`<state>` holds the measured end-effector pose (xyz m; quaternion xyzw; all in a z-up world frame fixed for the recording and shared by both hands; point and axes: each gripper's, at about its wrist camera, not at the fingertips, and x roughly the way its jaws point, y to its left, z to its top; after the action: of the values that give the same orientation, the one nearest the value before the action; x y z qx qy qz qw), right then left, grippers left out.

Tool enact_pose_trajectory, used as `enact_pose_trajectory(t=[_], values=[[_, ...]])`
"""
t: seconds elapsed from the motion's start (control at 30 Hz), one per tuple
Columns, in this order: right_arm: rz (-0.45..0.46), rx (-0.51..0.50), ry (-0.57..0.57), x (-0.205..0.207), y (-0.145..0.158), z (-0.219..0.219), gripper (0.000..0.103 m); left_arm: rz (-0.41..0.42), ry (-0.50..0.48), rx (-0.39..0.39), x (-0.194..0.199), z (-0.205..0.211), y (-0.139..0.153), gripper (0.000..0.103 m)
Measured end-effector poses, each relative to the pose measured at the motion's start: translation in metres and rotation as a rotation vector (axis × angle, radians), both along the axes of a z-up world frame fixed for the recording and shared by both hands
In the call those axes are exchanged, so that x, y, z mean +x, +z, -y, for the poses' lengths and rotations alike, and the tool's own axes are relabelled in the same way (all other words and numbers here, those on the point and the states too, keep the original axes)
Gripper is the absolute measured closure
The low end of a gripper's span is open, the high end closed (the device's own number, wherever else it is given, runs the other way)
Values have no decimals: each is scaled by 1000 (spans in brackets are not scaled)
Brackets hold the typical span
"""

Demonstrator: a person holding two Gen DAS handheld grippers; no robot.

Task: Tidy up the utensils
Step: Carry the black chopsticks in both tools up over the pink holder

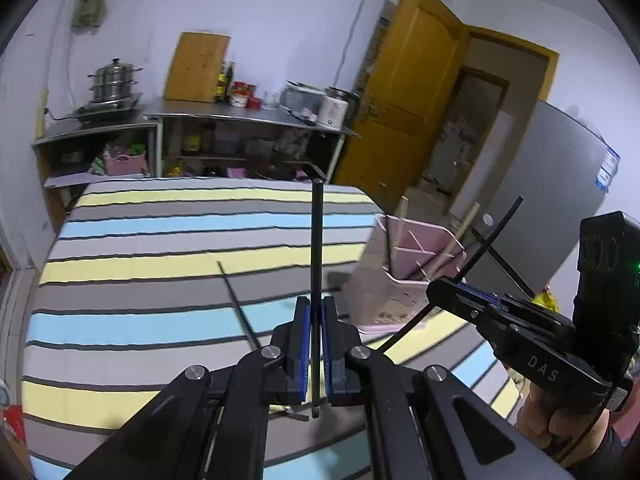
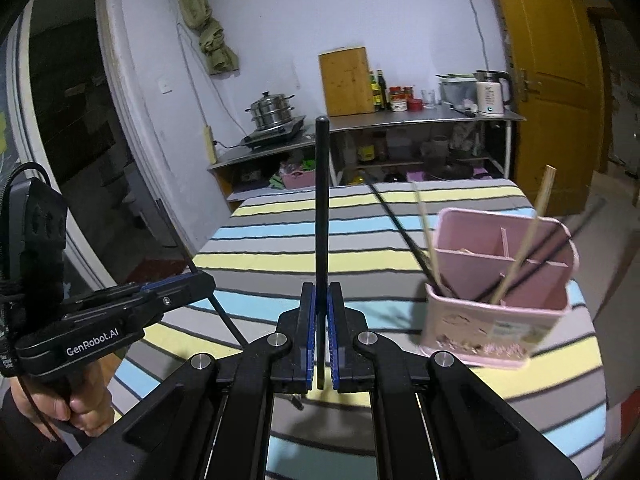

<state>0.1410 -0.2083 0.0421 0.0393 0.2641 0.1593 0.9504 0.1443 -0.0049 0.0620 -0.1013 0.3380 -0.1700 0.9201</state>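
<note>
Black chopsticks, one per gripper: in the left wrist view we see the left gripper (image 1: 316, 344) clamped on a black chopstick (image 1: 317, 240) that stands up between its blue pads (image 1: 305, 344), its tip reaching past the far edge of the striped tablecloth (image 1: 160, 248). In the right wrist view the right gripper (image 2: 321, 340) is likewise closed on a second black chopstick (image 2: 322, 200), held upright along the line of the fingers. We note the pink utensil holder (image 2: 500, 308) standing on the cloth near the table's right edge, divided into compartments; it holds two pale wooden chopsticks (image 2: 520, 248) and some black ones (image 2: 400, 224), all leaning, though we cannot tell exactly which compartment each sits in. One more black chopstick (image 1: 238, 306) lies flat on the cloth, left of the left gripper's fingers. Both grippers are above the table, apart from the holder. A hand (image 2: 76, 408) grips the left tool's handle.
</note>
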Motion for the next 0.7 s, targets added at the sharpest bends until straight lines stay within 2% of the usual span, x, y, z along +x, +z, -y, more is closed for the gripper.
enact_pose_trajectory(t=[0.13, 0.27, 0.7], values=[[-8, 6, -42, -7, -2, 19, 98, -6, -49, -1, 3, 22, 1, 98], [3, 21, -91, -12, 5, 42, 98, 16, -99, -7, 10, 47, 15, 98], [165, 19, -209, -10, 69, 89, 98, 176, -166, -20, 63, 99, 90, 98]])
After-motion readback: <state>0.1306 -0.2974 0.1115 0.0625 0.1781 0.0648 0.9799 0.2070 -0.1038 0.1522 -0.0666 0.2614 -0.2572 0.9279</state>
